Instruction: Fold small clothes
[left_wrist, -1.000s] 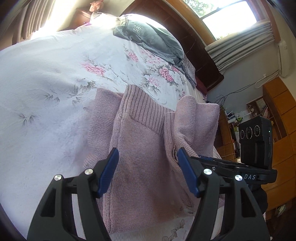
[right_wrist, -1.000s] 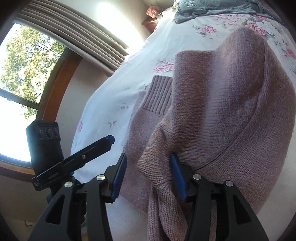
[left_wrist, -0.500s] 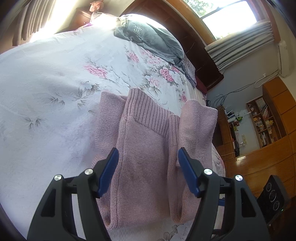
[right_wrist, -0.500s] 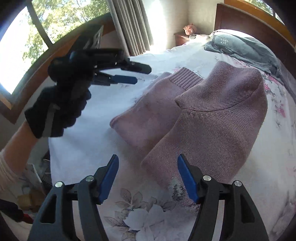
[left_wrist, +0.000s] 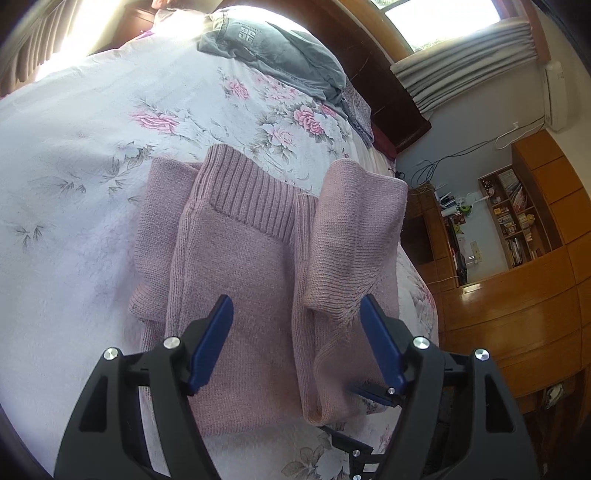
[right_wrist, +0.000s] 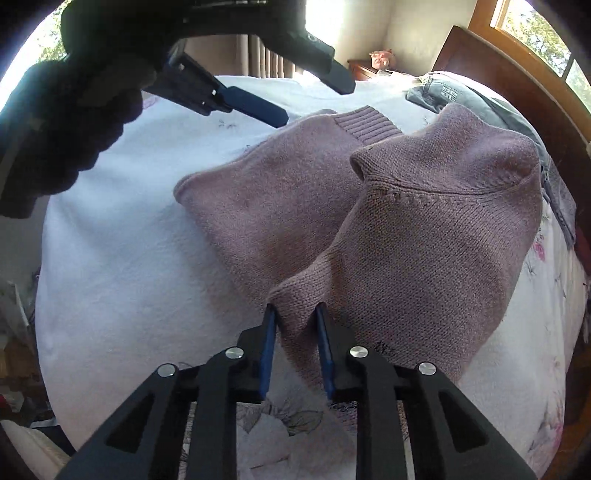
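Observation:
A pink knit sweater (left_wrist: 236, 280) lies partly folded on the floral bedspread (left_wrist: 74, 177), ribbed hem toward the headboard. My left gripper (left_wrist: 295, 314) hovers open just above the sweater's near end, nothing between its blue pads. My right gripper (right_wrist: 295, 310) is shut on the sweater's (right_wrist: 424, 229) near folded corner, which bunches up between its blue fingers. In the left wrist view one of the right gripper's fingers (left_wrist: 373, 394) shows under the sweater's right edge. In the right wrist view the left gripper (right_wrist: 317, 101) is held by a black-gloved hand (right_wrist: 59, 125).
A grey garment (left_wrist: 273, 48) lies at the head of the bed by the dark wooden headboard (right_wrist: 517, 81). Wooden cabinets (left_wrist: 517, 317) and a bookshelf (left_wrist: 517, 214) stand beyond the bed's right edge. Curtains and a nightstand (right_wrist: 365, 66) are at the far side.
My right gripper came down from open above the bed and shut on the sweater's near corner. The left gripper stayed open over the sweater, barely moving.

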